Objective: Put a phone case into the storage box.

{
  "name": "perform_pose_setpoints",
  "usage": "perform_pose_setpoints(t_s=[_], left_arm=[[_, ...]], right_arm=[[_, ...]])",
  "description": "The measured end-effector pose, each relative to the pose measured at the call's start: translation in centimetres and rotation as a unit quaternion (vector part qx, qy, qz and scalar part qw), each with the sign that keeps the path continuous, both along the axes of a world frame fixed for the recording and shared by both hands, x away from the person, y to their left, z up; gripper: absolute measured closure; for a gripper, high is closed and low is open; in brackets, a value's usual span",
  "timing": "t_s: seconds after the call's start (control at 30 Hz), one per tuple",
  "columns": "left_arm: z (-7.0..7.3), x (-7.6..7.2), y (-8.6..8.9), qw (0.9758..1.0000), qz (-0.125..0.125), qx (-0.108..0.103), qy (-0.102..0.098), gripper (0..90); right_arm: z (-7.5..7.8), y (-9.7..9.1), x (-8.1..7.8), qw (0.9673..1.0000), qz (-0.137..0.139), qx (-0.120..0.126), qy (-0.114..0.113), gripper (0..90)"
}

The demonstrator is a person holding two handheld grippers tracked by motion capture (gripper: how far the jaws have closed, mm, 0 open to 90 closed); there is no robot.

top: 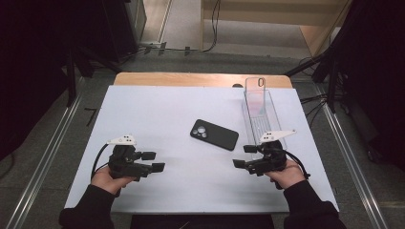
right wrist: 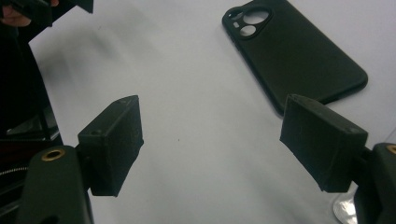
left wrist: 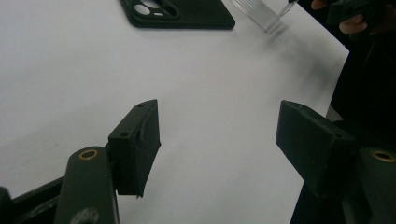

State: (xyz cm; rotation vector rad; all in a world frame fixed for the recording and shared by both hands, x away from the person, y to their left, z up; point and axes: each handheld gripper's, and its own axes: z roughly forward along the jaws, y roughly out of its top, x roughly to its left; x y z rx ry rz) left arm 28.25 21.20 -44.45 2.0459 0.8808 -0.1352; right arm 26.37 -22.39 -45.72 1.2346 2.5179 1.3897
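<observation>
While we hold both tools low over the white bench [top: 157, 102], the left gripper [top: 154, 161] and right gripper [top: 244, 156] gape wide and empty, jaws aimed inward. Between them, slightly far of centre, lies the matte black rubbery phone case [top: 214, 134], camera cut-outs up, handy to either. Far right stands the clear rigid plastic phone case [top: 259, 109], glossy and ribbed.

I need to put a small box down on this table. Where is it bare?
The widest bare patch is the table's left half, between its left edge and the black phone. The strip between both grippers is also free. It is crowded on the right, around the clear case.
</observation>
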Motion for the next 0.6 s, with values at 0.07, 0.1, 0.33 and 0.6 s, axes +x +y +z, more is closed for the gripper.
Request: perform_pose_setpoints(t_s=[0.07,0.1,0.33,0.6], left_arm=[[0.0,0.0,0.0,1.0,0.0,0.0,0.0,30.5],[0.0,0.0,0.0,1.0,0.001,-0.001,-0.001,30.5],[0.0,0.0,0.1,1.0,0.002,0.0,0.001,30.5],[0.0,0.0,0.2,1.0,0.004,-0.001,0.001,30.5]], right_arm=[[0.4,0.4,0.2,1.0,-0.008,-0.005,-0.003,18.7],[0.6,0.6,0.3,0.9999,-0.013,-0.008,-0.005,18.5],[1.5,2.7,1.8,0.9986,-0.046,-0.027,0.005,18.4],[1.9,4.3,4.1,0.9954,-0.089,-0.035,0.007,18.4]])
